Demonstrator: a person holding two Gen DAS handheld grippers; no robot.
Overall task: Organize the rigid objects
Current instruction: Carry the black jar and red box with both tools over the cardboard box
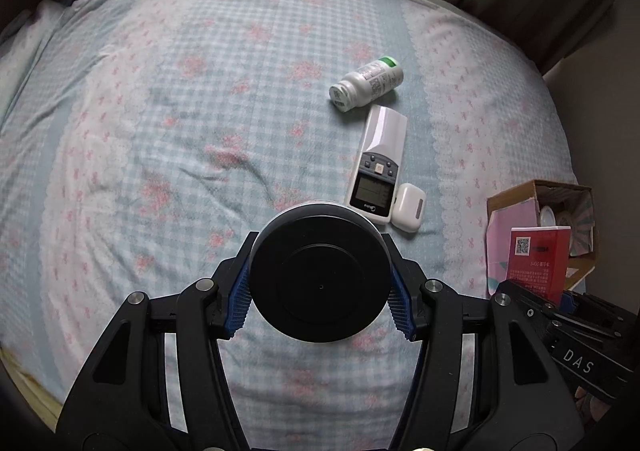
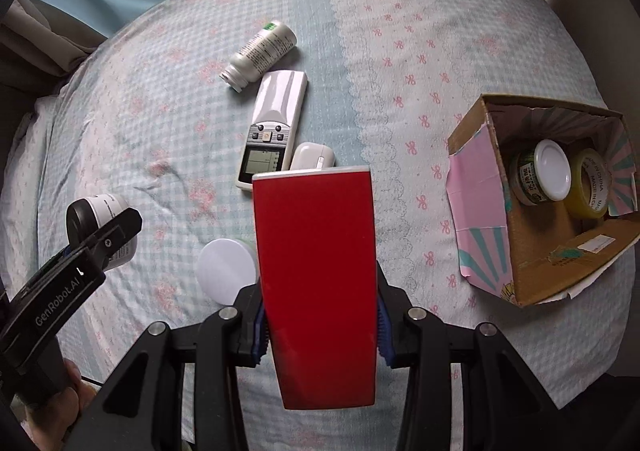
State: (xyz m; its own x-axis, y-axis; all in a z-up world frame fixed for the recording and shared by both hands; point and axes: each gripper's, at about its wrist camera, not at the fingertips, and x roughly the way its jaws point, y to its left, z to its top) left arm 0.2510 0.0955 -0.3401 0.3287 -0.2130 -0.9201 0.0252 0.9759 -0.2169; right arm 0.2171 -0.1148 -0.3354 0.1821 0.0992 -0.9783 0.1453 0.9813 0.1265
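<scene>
Now, with the left gripper (image 1: 320,297) holding the jar (image 1: 320,275) and the right gripper (image 2: 320,325) the red box (image 2: 316,283), lower both gently into the carton (image 2: 560,251) at right.

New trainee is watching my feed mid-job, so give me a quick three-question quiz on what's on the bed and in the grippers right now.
1. True or false: the cardboard box has nothing in it.
2. Multiple choice: the right gripper is shut on A) the remote control B) the red box C) the white pill bottle.
3. Fill in: the left gripper grips a jar with a ____ lid.

Key
1. False: a white-lidded jar and a roll of yellow tape sit inside.
2. B
3. black
</scene>
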